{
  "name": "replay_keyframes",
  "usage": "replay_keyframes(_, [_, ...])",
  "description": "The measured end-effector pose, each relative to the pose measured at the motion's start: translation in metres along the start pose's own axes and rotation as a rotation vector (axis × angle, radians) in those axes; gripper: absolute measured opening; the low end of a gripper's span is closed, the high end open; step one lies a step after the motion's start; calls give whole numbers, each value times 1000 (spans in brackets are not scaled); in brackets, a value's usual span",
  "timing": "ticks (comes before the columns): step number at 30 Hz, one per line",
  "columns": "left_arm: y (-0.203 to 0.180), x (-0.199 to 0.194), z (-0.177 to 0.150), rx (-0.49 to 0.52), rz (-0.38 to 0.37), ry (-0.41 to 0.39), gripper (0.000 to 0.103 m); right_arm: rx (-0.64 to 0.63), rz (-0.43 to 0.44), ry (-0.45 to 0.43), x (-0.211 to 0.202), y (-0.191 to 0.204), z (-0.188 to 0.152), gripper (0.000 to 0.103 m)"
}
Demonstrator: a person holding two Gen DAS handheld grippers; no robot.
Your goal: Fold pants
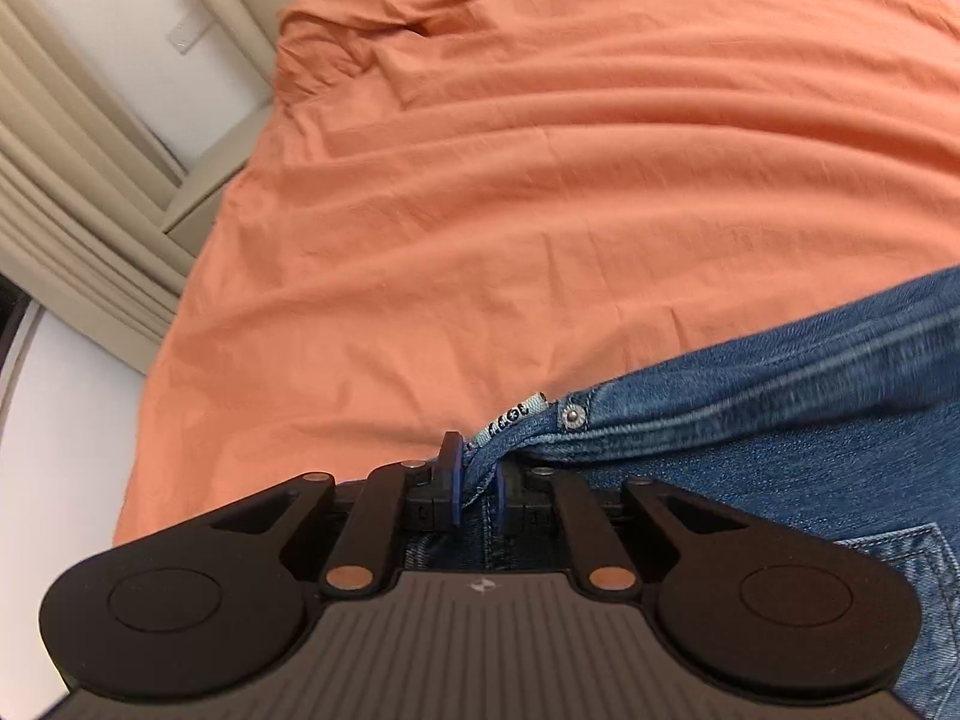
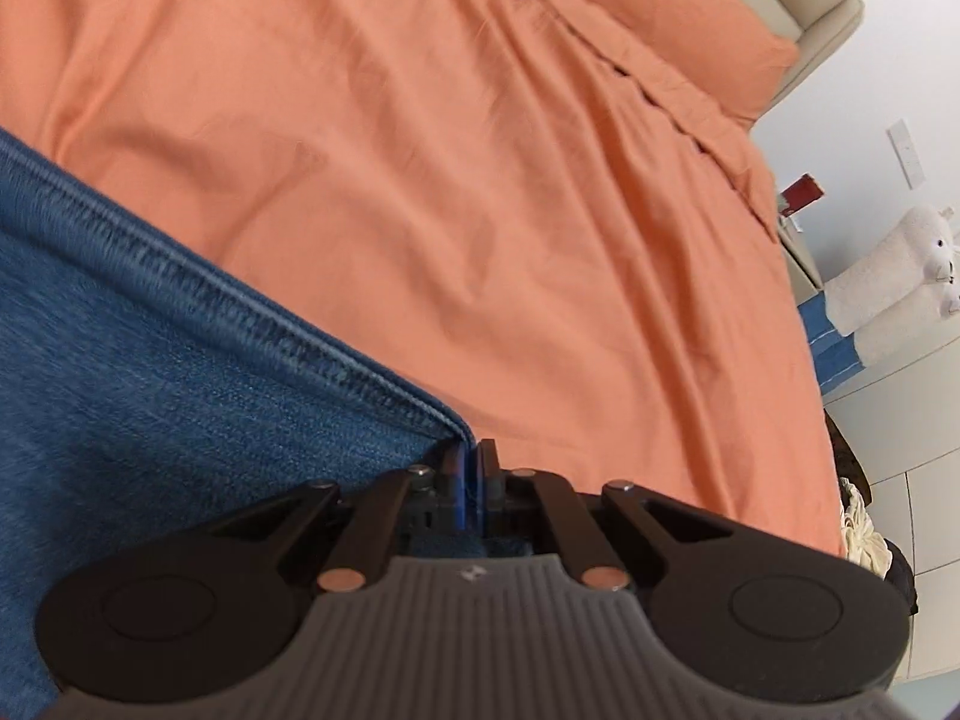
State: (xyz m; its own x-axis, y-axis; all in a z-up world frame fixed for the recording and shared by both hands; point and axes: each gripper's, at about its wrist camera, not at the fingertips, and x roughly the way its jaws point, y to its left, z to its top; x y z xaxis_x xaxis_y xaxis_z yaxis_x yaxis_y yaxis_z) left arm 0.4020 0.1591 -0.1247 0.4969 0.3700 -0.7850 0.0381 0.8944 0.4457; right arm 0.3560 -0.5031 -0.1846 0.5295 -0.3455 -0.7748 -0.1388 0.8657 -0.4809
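Note:
Blue denim pants [image 1: 780, 420] lie over an orange bed sheet [image 1: 540, 180]. My left gripper [image 1: 477, 480] is shut on the waistband corner, just beside a metal rivet [image 1: 573, 416] and a small woven label [image 1: 519, 417]. The pants run off to the right, with a back pocket [image 1: 900, 552] showing. In the right wrist view the pants [image 2: 150, 372] fill the lower left, their stitched edge [image 2: 240, 306] running diagonally. My right gripper [image 2: 472, 474] is shut on the denim corner where that edge ends.
The orange sheet [image 2: 480, 180] covers the bed, with an orange pillow [image 2: 690, 18] at the far right. A beige upholstered headboard [image 1: 90, 180] stands at the left. A white plush toy [image 2: 894, 270] and clutter sit beside the bed's right edge on a white floor.

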Motion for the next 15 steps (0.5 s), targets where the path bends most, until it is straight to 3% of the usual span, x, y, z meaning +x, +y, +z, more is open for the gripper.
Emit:
replay_keyframes(4, [-2, -1, -4, 51, -5, -18, 19, -1, -12, 12, 5, 10, -2, 0])
replay_keyframes(5, [-3, -4, -5, 73, -9, -21, 23, 9, -17, 9, 4, 10, -2, 5])
replay_keyframes(7, [0, -13, -8, 80, -34, -25, 32, 40, -45, 2, -6, 7, -4, 31])
replay_keyframes(8, [3, -18, -9, 69, -57, -28, 40, 54, -56, -9, -11, 6, -5, 53])
replay_keyframes(10, [8, -29, -9, 60, -96, -35, 49, 94, -58, -26, -29, 3, -10, 61])
replay_keyframes(13, [14, -47, -9, 45, -153, -64, 89, 160, -54, -18, -55, -1, -21, 61])
replay_keyframes(14, [16, -54, -10, 39, -138, -84, 103, 194, -46, -19, -66, -3, -26, 61])
replay_keyframes(15, [18, -60, -10, 37, -132, -106, 103, 227, -27, -22, -76, -4, -31, 61])
